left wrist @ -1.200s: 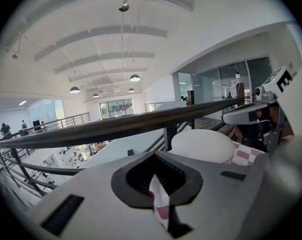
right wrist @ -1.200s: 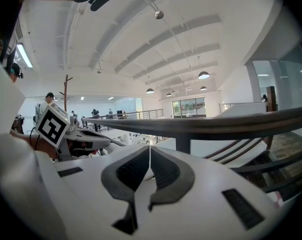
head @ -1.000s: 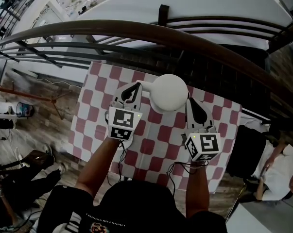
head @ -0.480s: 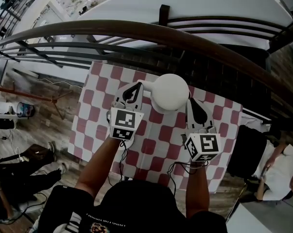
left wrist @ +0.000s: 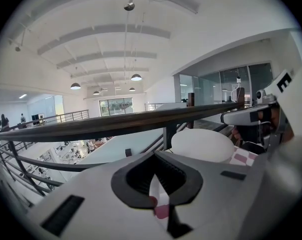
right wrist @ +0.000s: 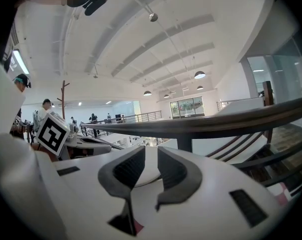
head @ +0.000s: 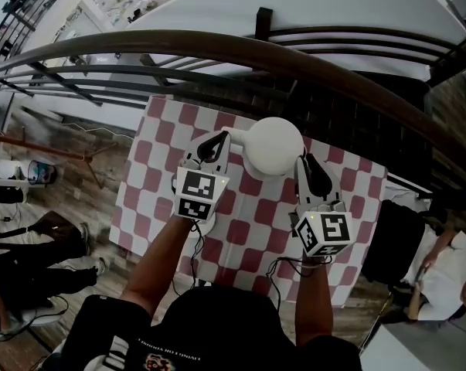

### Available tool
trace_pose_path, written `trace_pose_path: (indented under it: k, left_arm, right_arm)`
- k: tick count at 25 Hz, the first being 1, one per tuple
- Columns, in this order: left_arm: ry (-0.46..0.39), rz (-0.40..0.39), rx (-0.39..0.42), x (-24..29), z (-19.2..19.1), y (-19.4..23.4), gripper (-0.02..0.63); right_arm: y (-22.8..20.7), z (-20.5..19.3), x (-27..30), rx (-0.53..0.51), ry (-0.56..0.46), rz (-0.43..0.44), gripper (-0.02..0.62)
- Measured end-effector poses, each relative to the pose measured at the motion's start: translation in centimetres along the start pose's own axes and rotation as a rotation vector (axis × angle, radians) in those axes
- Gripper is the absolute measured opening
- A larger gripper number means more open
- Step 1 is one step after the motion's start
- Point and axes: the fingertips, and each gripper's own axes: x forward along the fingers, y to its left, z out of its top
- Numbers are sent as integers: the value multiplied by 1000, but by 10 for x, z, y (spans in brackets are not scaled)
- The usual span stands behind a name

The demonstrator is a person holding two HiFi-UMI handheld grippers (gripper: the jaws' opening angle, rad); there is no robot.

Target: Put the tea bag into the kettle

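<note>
A white round kettle (head: 273, 147) with its domed top closed stands at the far side of the red-and-white checked table (head: 240, 234). Its spout (head: 233, 135) points left. My left gripper (head: 219, 137) is just left of the spout, jaws shut with only cloth showing through the hollow between the pads; the kettle (left wrist: 202, 144) sits to its right. My right gripper (head: 304, 158) touches the kettle's right edge. In the right gripper view (right wrist: 152, 150) its tips stand a narrow way apart with white between them. No tea bag shows in any view.
A dark curved handrail (head: 294, 56) and railing bars run just beyond the table's far edge, with a drop behind. People stand on the wooden floor at the left (head: 24, 284). A seated person (head: 441, 273) is at the right.
Both grippers, the kettle and the table have shifted slightly right in the head view together; relative positions look unchanged. People at the left have moved.
</note>
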Motion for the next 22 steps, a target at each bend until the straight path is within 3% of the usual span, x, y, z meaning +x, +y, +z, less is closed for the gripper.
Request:
trace_pose_path:
  k: [2,7,22]
  left_arm:
    - [-1,-2,-8,0,-1,0,-2]
    - [-7,-5,-16,2,-1,1,-2]
    - [-18,-5,-21,2,1,1,-2]
  right_arm:
    - [-1,0,1,21,-3,1,90]
    - [0,0,3,62,-9,6,109]
    - [11,22,7,85,-75,23,110]
